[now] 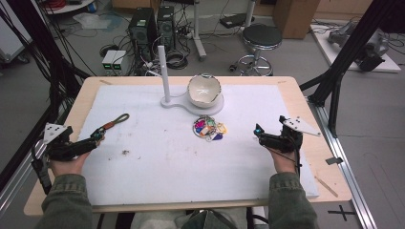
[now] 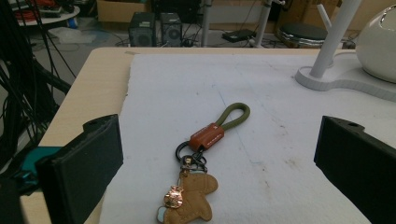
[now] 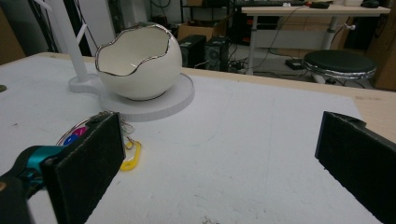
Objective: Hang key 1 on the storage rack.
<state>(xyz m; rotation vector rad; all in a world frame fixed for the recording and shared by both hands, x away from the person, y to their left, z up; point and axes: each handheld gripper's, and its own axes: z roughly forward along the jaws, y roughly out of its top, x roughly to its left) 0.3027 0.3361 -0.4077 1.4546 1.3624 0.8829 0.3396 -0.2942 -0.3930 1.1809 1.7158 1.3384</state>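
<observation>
Lying just ahead of the spread left tool, the keychain is untouched

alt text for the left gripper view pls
A keychain with an olive cord loop, brown leather tab and tan charm lies on a white mat, between the open black jaws of the left gripper, untouched. At upper right stand a white stand and a white bowl.

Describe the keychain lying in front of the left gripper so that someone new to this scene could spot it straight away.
On the white mat covering the wooden table, look to its left edge, just ahead of the open left gripper. The keychain there has an olive cord loop, a brown leather clasp and a tan charm, unlike the bright plastic key tags near the eggshell bowl.
</observation>
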